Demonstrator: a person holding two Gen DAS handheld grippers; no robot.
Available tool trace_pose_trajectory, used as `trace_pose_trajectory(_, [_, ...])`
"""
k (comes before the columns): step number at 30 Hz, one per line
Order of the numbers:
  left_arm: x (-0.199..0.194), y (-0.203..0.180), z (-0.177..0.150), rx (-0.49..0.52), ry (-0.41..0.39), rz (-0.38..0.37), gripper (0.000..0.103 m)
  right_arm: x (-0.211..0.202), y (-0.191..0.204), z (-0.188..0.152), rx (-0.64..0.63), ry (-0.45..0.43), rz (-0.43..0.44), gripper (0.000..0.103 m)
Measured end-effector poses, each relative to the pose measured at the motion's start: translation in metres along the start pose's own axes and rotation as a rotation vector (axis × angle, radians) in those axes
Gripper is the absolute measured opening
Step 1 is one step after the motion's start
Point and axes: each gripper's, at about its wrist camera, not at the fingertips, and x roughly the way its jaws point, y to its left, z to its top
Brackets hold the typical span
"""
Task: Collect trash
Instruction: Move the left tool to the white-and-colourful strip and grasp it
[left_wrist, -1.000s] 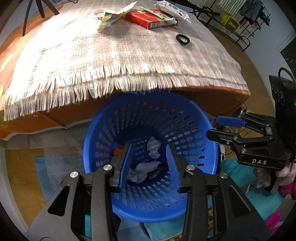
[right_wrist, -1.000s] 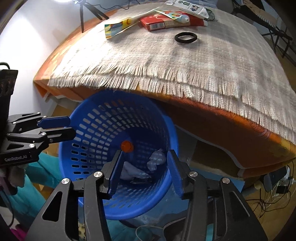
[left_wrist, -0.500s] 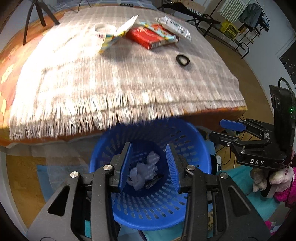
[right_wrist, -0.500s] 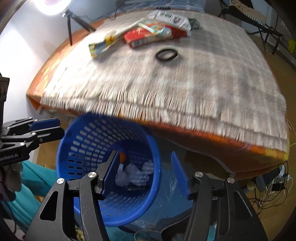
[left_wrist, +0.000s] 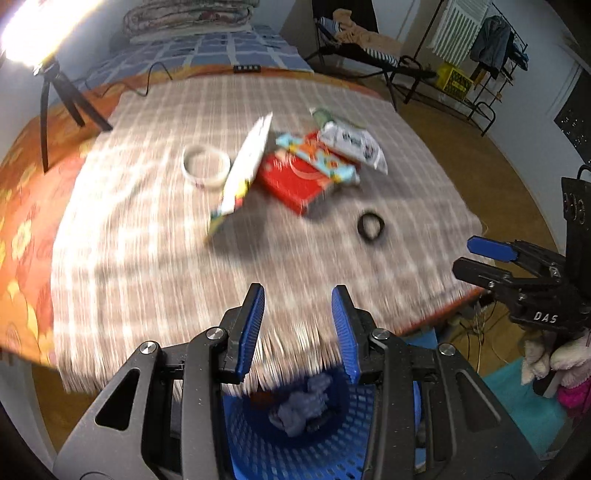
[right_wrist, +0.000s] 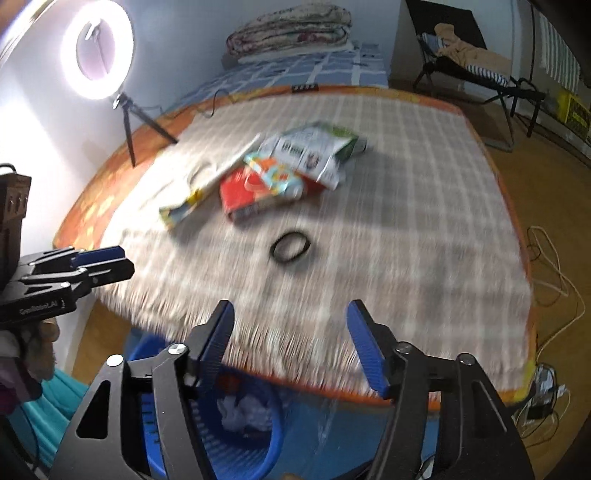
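On the surface (right_wrist: 424, 206), the remaining trash clusters at 12 o'clock: red box (left_wrist: 295, 182), white packet (left_wrist: 351, 144), then black ring (right_wrist: 290, 248). With both the left tool (left_wrist: 297, 328) and right tool (right_wrist: 291, 341) released and empty, reach over the blue basket (left_wrist: 258, 439) at 6 o'clock; grip the box edgewise.

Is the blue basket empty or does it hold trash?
Holds trash: crumpled paper lies in the blue basket, below both open grippers.

One blue basket (left_wrist: 295, 450), one red box (left_wrist: 295, 181), one black ring (left_wrist: 371, 228), one tape roll (left_wrist: 205, 168).
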Motion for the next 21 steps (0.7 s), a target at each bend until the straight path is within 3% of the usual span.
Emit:
trace_pose_trajectory(10, [0.024, 0.026, 0.054, -0.057, -0.023, 0.007, 0.038, 0.037, -0.01, 0.028, -0.003, 0.076, 0.016, 0.063])
trace_pose_trajectory(16, [0.055, 0.02, 0.073, 0.006, 0.015, 0.04, 0.038, 0.059, -0.017, 0.035, 0.017, 0.102, 0.031, 0.063])
trace_pose_trajectory(21, [0.081, 0.023, 0.077, 0.054, 0.056, 0.123, 0.038, 0.075, -0.019, 0.04, 0.026, 0.125, 0.044, 0.063])
